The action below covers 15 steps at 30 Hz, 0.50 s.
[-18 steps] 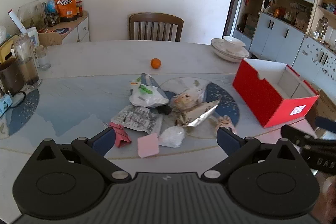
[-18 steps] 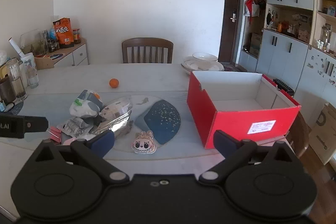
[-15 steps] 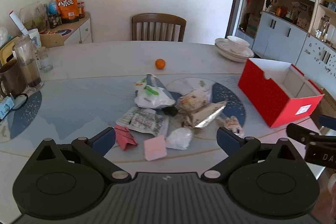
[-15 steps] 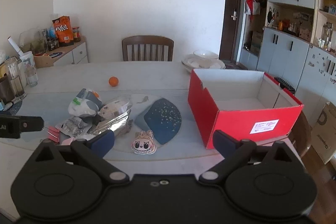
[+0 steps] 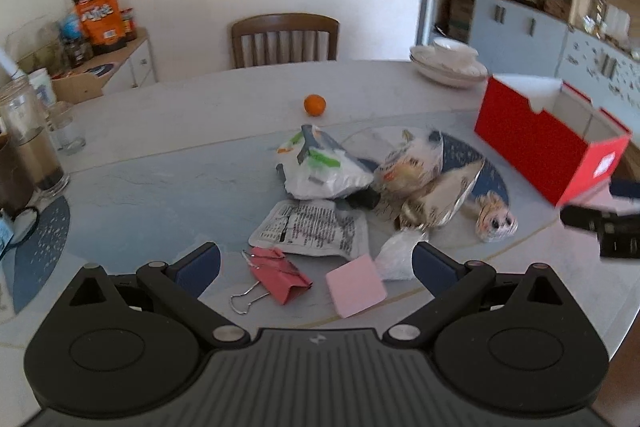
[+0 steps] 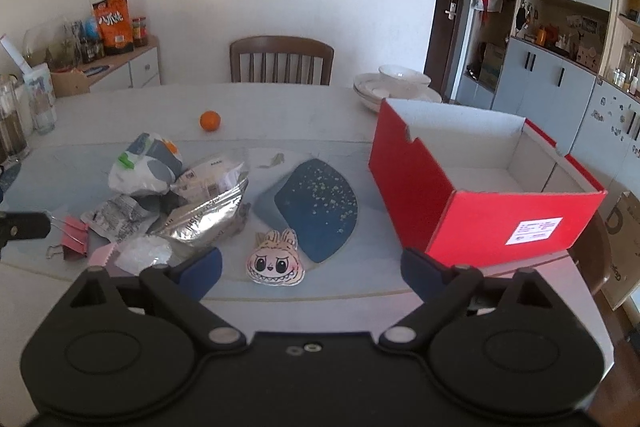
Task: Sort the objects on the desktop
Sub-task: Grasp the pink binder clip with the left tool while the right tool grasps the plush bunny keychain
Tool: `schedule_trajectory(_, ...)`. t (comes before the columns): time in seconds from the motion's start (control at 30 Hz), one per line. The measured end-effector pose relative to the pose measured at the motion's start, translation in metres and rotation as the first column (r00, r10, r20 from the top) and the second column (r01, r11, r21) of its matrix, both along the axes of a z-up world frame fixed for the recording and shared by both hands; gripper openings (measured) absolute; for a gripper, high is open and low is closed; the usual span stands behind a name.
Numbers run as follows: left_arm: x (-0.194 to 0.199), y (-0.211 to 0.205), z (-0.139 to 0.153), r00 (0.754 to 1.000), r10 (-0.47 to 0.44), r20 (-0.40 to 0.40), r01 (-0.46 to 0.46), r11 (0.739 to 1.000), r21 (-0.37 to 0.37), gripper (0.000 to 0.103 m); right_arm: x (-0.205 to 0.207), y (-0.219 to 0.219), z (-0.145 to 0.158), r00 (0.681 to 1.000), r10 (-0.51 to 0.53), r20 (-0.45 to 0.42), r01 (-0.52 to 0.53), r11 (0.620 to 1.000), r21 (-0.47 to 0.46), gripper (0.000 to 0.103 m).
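A pile of desktop objects lies mid-table: a pink binder clip (image 5: pixel 280 277), a pink sticky pad (image 5: pixel 356 290), a printed wrapper (image 5: pixel 310 229), a white-green bag (image 5: pixel 320 171), a silver foil pouch (image 6: pixel 204 217) and a small plush face toy (image 6: pixel 276 261). An open red box (image 6: pixel 480 187) stands to the right. My left gripper (image 5: pixel 316 265) is open and empty, just before the clip and the pad. My right gripper (image 6: pixel 311 267) is open and empty, close in front of the plush toy.
An orange (image 5: pixel 314 105) lies beyond the pile. Stacked white bowls (image 6: pixel 396 89) and a wooden chair (image 6: pixel 282 65) are at the far side. Glass jars (image 5: pixel 30 143) stand at the left edge. A dark blue mat (image 6: pixel 316 207) lies beside the box.
Both grippers have moved forward toward the table; the pile and the plush toy look larger and nearer. Nothing was grasped.
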State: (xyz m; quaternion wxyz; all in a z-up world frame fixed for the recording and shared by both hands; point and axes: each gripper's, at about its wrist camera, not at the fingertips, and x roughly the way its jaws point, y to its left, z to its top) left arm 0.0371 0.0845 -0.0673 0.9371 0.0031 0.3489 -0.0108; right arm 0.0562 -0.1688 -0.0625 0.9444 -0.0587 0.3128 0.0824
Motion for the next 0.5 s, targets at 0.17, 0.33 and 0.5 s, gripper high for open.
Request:
schedule_trajectory(0.17,0.008,0.015,-0.019,0.998,-0.060,-0.024,0.060,0.998,0.027,0.102,0.017,0.010,-0.014,0.999,-0.023,-0.031,0.023,1.000,-0.008,0.093)
schedule_trajectory(0.33,0.021,0.030,-0.038,0.990,-0.127,-0.055,0.130,0.990,0.061,0.101,0.029,0.022,-0.027,0.997,-0.041,-0.066,0.040,0.999,-0.024,0.092)
schedule_trajectory(0.5,0.037,0.043,-0.058,0.981,-0.168,-0.092,0.175,0.982,0.066,0.097,0.042,0.033,-0.041,0.991,-0.065,-0.113,0.061,0.997,-0.036,0.088)
